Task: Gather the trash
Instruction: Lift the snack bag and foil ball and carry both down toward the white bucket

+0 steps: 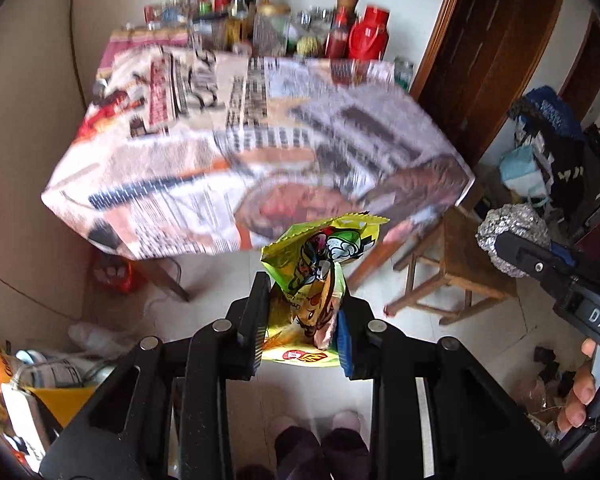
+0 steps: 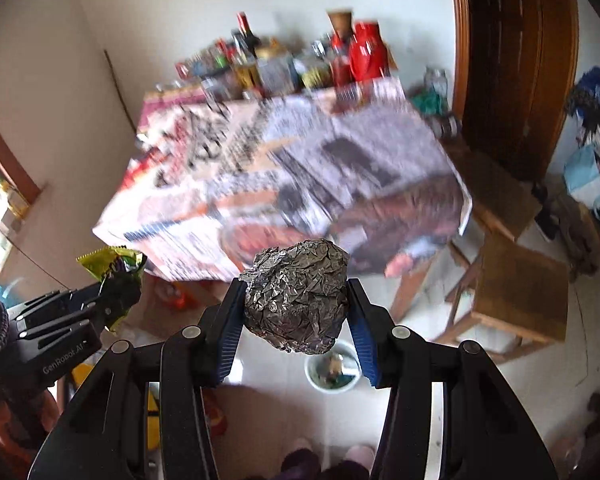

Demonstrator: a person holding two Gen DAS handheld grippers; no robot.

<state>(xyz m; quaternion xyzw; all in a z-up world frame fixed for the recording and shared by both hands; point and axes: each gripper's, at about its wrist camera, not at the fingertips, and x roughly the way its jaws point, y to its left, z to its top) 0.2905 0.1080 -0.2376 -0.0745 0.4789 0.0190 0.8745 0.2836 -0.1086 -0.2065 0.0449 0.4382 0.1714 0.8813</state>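
Left wrist view shows the left gripper (image 1: pixel 304 320) clamped tight on a crumpled yellow-green snack wrapper (image 1: pixel 320 264), which sticks up between the black finger and the blue pad, off the table and out over the floor. Right wrist view has the right gripper (image 2: pixel 296 304) squeezing a crumpled ball of foil (image 2: pixel 298 296), both blue pads pressed against its sides, so both pieces of trash are already picked up and held in the air in front of the table (image 2: pixel 180 216). Looks like the carrying step is in hand, with the drop-off left to do. Straight below the foil ball there's a small white bin or bowl (image 2: pixel 332 368) on the tiled floor with something dark inside; it's partly hidden, so it's hard to say for sure that it's the trash container, but it's the best guess. If so, the next move calls for bringing each gripper over that opening and letting go, one at a time since the rim looks narrow and the two grippers sit close together. Around them: the table is covered in printed paper and its far end is crowded with bottles and a red thermos (image 1: pixel 368 34), a wooden stool (image 2: pixel 516 292) stands to the right, bags pile up by the door, and the person's slippers (image 1: pixel 346 422) show at the bottom. The table edge and the stool leg are the main things to steer clear of, and the light wrapper could miss the opening.
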